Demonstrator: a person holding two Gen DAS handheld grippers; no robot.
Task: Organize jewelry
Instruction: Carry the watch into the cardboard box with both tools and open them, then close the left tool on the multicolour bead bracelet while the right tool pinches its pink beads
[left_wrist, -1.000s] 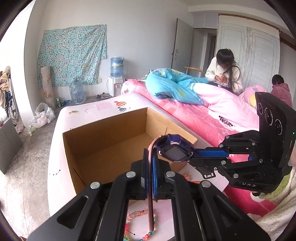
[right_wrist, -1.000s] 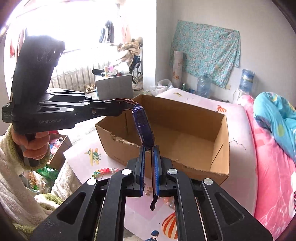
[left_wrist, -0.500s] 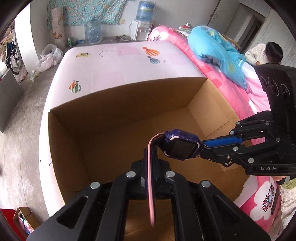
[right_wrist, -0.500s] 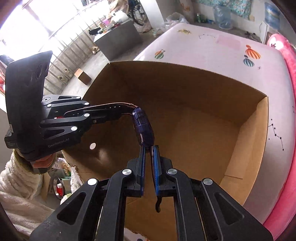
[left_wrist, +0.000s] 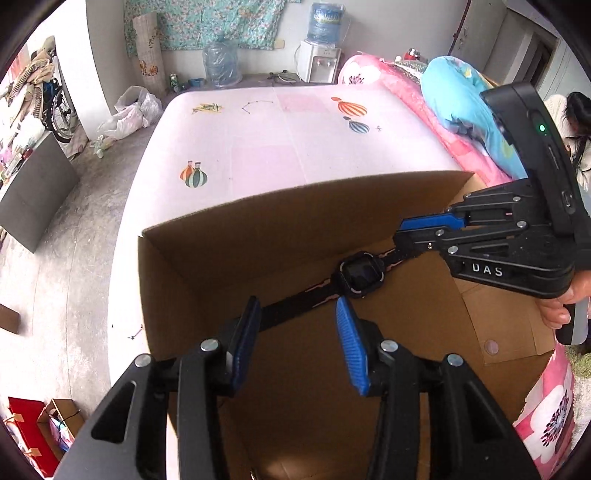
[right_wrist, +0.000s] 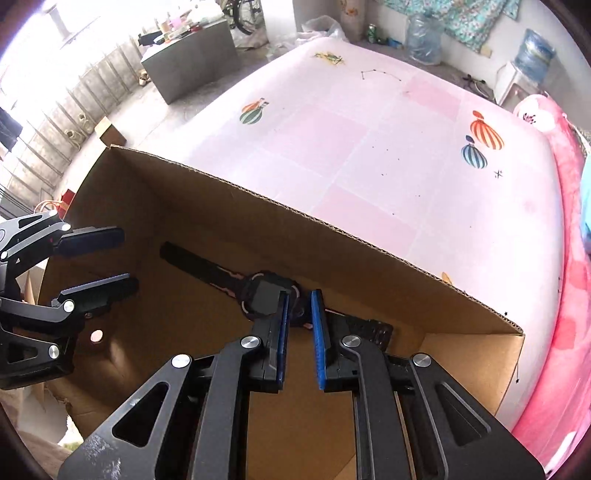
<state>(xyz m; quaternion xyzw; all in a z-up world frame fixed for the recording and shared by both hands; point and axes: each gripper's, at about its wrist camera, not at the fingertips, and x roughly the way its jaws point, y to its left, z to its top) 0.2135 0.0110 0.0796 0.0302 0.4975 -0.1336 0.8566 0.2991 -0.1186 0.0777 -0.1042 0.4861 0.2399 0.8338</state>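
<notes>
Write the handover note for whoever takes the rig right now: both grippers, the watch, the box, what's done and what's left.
Left gripper: jaws opening, fingers clear of the strap, nothing between them.
Right gripper: jaws just starting to open, fingers either side of the strap beside the watch face; whether they touch it cannot be told.
Watch: stretched out flat inside the cardboard box, along its far wall.
Box sits on the pink mattress.
Done: watch is in the box.
Left: open the right gripper fully, lift both out. No other jewelry shows in these views, so check outside the box for more.
</notes>
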